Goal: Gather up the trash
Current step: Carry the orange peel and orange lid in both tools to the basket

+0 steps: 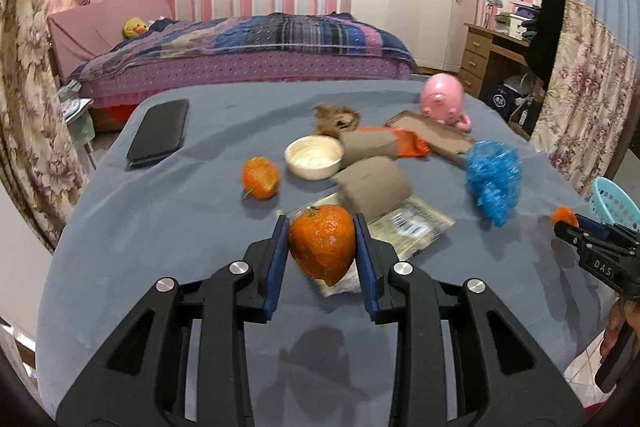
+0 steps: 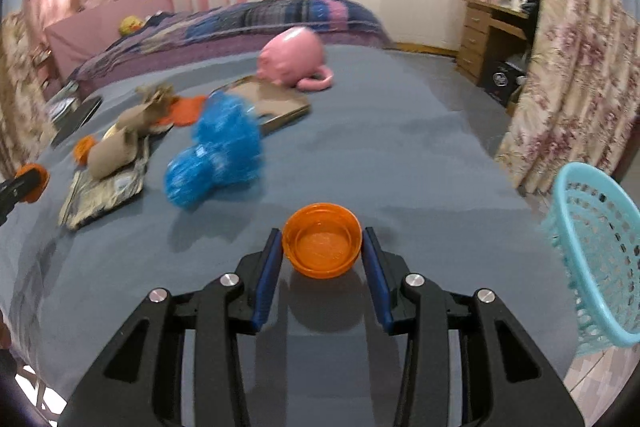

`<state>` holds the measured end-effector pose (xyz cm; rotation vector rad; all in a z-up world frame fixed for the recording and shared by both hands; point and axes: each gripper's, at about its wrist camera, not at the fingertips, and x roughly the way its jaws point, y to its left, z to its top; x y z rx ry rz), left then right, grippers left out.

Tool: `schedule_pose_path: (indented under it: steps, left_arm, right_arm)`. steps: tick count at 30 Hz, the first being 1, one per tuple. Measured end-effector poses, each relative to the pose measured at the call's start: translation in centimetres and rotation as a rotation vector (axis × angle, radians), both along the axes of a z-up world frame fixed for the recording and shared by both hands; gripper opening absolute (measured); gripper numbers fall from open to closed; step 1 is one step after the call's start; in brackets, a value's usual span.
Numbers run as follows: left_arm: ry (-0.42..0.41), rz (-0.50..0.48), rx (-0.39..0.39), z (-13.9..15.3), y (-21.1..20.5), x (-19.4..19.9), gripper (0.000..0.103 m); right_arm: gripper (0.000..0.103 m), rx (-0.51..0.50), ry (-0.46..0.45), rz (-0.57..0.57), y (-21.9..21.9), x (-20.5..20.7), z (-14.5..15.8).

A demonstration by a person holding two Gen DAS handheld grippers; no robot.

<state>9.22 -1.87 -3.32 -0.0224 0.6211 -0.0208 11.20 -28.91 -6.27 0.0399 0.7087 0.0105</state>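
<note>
Left wrist view, left hand-held gripper pinching orange peel, right hand-held gripper clamping orange cap.

Matt grey cloth table cover, glossy orange plastic cap, dimpled orange peel

We count two orange peels, one orange cap, two cardboard rolls, one cream bowl, one blue mesh puff, one pink toy, one black phone, one foil wrapper, one brown tray, one teal basket and two grippers.
</note>
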Motion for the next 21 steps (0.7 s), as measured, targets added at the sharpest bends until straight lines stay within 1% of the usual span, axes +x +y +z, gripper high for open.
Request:
schedule_pose_path:
  steps: [11, 15, 21]
  left_arm:
    - [-0.037, -0.060, 0.014, 2.6, -4.9, 0.6, 0.031]
    - [-0.043, -0.091, -0.012, 3.2, -6.7, 0.8, 0.031]
    - [-0.054, -0.162, -0.025, 3.7, -11.3, 1.5, 0.031]
  right_arm:
    - [0.040, 0.065, -0.098, -0.065, -5.0, -1.3, 3.7]
    - [0.040, 0.016, -0.130, -0.077, -6.7, -2.2, 4.8]
    - [0.040, -0.036, -0.142, -0.141, -11.6, -3.8, 5.7]
